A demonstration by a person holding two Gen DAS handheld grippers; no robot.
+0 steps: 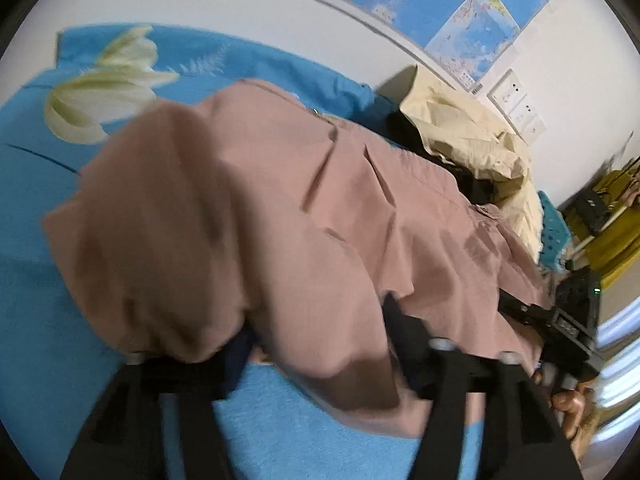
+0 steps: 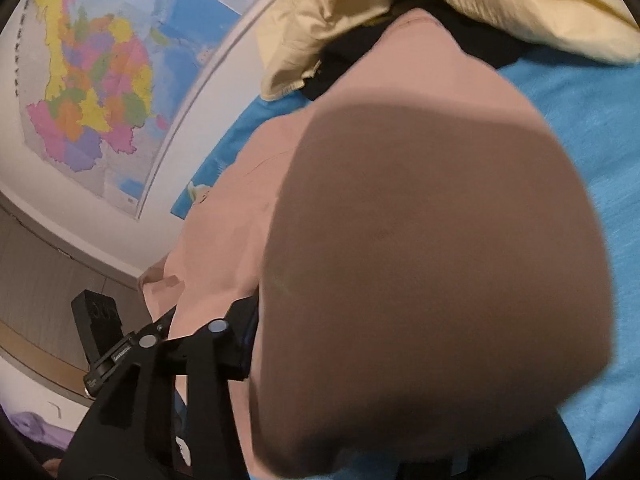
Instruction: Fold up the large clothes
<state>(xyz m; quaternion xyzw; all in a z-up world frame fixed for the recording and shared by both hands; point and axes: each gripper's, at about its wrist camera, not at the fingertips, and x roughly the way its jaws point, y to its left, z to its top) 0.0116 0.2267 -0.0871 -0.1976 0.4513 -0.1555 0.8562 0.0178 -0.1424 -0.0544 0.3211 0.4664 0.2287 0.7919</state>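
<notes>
- Wall maps (image 2: 92,92) hang above a blue floral bedsheet (image 1: 36,240); their lettering is too small to read.
- Dusty-pink garment (image 1: 304,216) lies on the sheet, beside a cream garment (image 1: 464,136).
- Left gripper (image 1: 320,344) and right gripper (image 2: 360,340): pink cloth drapes the fingers; grip cannot be told.

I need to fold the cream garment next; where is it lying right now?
The cream garment lies crumpled at the far right of the bed in the left wrist view, against the wall below the maps, on a black garment just beyond the pink garment.
</notes>
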